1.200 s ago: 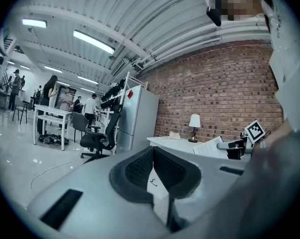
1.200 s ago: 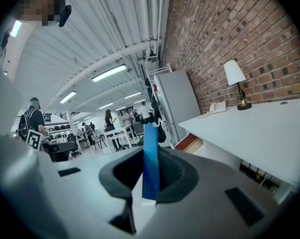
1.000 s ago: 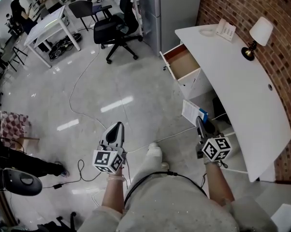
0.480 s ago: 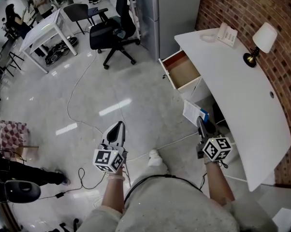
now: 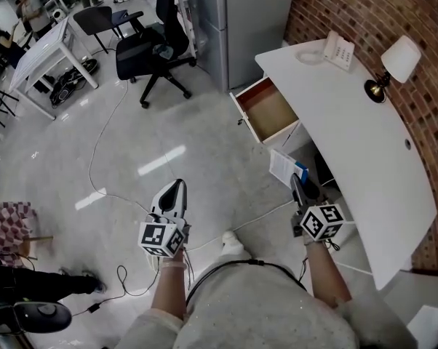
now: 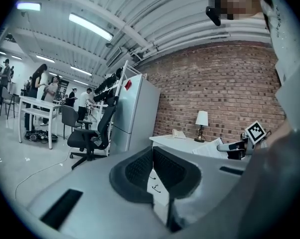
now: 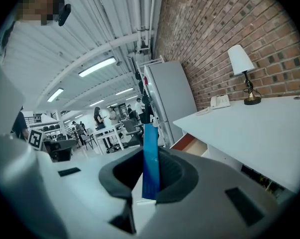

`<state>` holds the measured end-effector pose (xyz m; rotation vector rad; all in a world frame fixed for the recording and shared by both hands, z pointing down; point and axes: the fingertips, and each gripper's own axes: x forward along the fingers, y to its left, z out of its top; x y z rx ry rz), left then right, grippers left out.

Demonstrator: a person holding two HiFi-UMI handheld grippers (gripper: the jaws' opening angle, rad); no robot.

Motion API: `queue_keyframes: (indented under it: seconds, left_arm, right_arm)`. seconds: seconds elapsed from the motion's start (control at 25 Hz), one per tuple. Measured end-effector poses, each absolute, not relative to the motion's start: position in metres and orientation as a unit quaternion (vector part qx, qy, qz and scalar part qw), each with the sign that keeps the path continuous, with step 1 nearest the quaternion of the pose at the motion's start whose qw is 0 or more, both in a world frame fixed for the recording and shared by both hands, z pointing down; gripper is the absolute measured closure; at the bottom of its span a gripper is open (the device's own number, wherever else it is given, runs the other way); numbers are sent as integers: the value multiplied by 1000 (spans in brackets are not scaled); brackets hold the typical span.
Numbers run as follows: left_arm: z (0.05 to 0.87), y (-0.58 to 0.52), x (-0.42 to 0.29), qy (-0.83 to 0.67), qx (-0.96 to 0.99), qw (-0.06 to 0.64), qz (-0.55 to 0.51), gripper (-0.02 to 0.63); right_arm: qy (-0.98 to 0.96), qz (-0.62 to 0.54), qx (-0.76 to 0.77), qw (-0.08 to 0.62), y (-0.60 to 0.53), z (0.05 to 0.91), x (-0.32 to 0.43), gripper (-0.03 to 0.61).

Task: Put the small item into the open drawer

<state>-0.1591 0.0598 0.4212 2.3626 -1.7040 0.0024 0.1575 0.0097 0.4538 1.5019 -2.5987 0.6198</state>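
Person has stepped closer over the last second: drawer (image 5: pixel 266 111) now sits nearer in head view, still open and looks empty. Right gripper (image 5: pixel 297 184) clenched on packet (image 5: pixel 284 167), held upright short of the drawer beside the desk (image 5: pixel 364 137). Left gripper (image 5: pixel 174 193) closed, nothing in it. Carry phase, packet not yet over the drawer

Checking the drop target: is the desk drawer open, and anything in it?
Open, looks empty: the drawer is pulled out from under the white desk, and the head view shows its brown bottom bare.
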Motion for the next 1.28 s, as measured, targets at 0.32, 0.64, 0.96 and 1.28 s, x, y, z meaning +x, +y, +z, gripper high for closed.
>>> queue_keyframes:
  seconds: [0.32,0.64,0.96,1.28]
  left_arm:
    - [436,19,-156,-553,823,131,0,607]
    - [452,-18,-137,-523,840,141,8,607]
    - [461,-72,-119,-503,851,149,17,607]
    - [469,-138,-117,-501,851,155,23,607]
  right_arm:
    - [-832,201,514,52,-11,457,155,517]
    - [-823,205,524,73,-41,471,156,517]
    - [-820,213,523,97,-95,495,152,517]
    - [-824,216,503,148,-156,523,144,517]
